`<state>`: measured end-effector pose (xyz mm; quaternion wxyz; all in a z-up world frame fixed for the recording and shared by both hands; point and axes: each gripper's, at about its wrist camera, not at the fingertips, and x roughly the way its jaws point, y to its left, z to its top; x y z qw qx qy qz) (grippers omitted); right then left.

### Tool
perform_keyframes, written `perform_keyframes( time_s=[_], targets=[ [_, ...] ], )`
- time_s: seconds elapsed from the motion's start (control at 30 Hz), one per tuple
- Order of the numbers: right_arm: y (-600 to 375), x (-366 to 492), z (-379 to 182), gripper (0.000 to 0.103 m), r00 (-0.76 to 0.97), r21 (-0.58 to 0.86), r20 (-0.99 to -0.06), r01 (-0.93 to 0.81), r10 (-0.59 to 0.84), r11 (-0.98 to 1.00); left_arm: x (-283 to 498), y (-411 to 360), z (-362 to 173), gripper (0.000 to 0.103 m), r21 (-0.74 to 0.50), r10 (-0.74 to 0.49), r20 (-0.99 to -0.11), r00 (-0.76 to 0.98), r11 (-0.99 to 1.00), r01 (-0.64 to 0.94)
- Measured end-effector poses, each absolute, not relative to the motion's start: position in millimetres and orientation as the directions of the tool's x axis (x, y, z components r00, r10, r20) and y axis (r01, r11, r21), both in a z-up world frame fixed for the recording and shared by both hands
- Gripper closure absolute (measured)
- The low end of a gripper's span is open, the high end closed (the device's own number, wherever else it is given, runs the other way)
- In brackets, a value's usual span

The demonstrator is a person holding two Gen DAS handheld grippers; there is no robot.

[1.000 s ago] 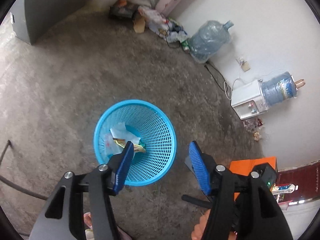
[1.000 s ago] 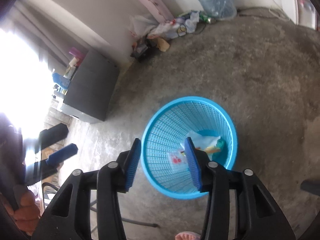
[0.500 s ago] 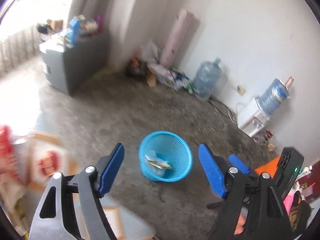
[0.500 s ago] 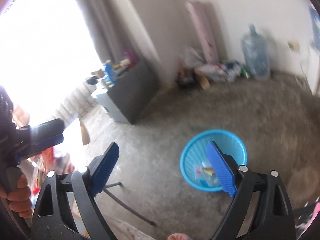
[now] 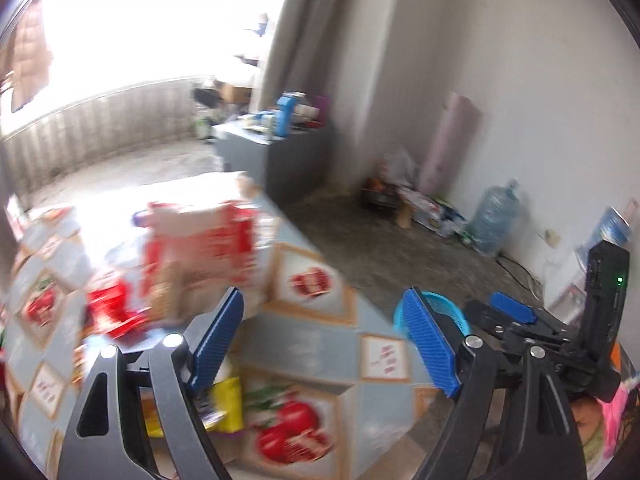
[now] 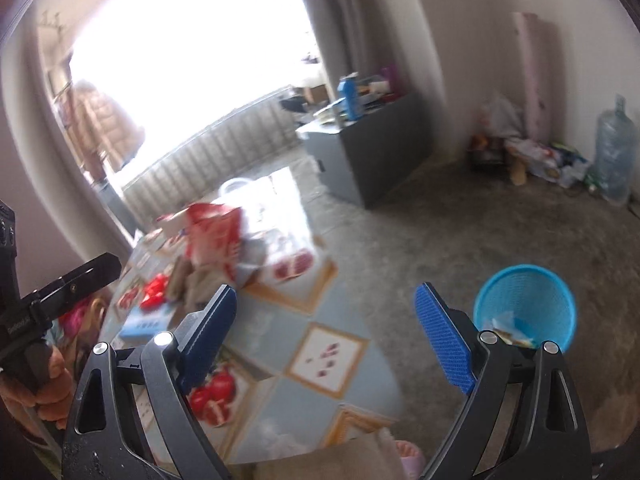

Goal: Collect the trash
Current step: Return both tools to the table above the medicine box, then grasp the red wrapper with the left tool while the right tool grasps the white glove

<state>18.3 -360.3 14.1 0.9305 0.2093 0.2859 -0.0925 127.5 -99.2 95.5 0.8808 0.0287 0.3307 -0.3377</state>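
A blue mesh basket (image 6: pixel 524 300) with scraps of trash in it stands on the concrete floor at the right. In the left wrist view only a sliver of the basket (image 5: pixel 458 318) shows behind a finger. On the table with the pomegranate-patterned cloth (image 5: pixel 312 344) (image 6: pixel 280 320) lie a blurred red-and-white carton (image 5: pixel 200 240) (image 6: pixel 216 236), a red wrapper (image 5: pixel 112 312) (image 6: pixel 154 292) and a yellow packet (image 5: pixel 230 404). My left gripper (image 5: pixel 324 320) hangs over the table with its jaws opening and nothing between them. My right gripper (image 6: pixel 326 320) is open and empty, over the table's edge.
A grey cabinet (image 5: pixel 280 152) (image 6: pixel 372 160) with clutter on top stands by the curtain. Bags and a large water jug (image 5: pixel 492 220) (image 6: pixel 616 156) line the far wall. A flat blue-and-white box (image 6: pixel 144 324) lies on the table. Bright window glare fills the upper left.
Both views have swung up and away from the basket toward the table. Both grippers' jaws have spread wider. The basket has shrunk and slid to the right.
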Motion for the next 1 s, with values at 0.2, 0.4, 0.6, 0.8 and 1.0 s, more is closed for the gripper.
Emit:
perform_keyframes(
  time_s=[0.2,0.4,0.6,0.8,1.0],
  targets=[
    [-330.7,29.5,12.2,0.019,0.810,0.334,-0.586,0.207,0.031,0.919,123.6,-13.7,90.2,0.023,-0.106,-0.434,-0.596,0.676,0.877,0.469],
    [-301.8,47.8,10.9,0.026,0.783,0.378,-0.608,0.145,0.128,0.914,127.5,46.0,69.5,0.023,-0.137,-0.370,-0.617,0.695,0.920,0.368],
    [-285.2,66.6,1.0,0.033,0.738,0.415,-0.643,0.112,0.204,0.903,138.7,59.5,42.2,0.023,-0.202,-0.407,-0.641,0.651,0.907,0.369],
    [-278.0,96.1,-6.5,0.041,0.710,0.416,-0.665,0.094,0.232,0.905,166.2,53.2,26.8,0.033,-0.258,-0.442,-0.632,0.637,0.895,0.365],
    [-280.3,128.7,-14.0,0.046,0.690,0.443,-0.673,0.089,0.266,0.892,206.3,38.6,20.1,0.045,-0.213,-0.432,-0.633,0.642,0.895,0.391]
  ],
)
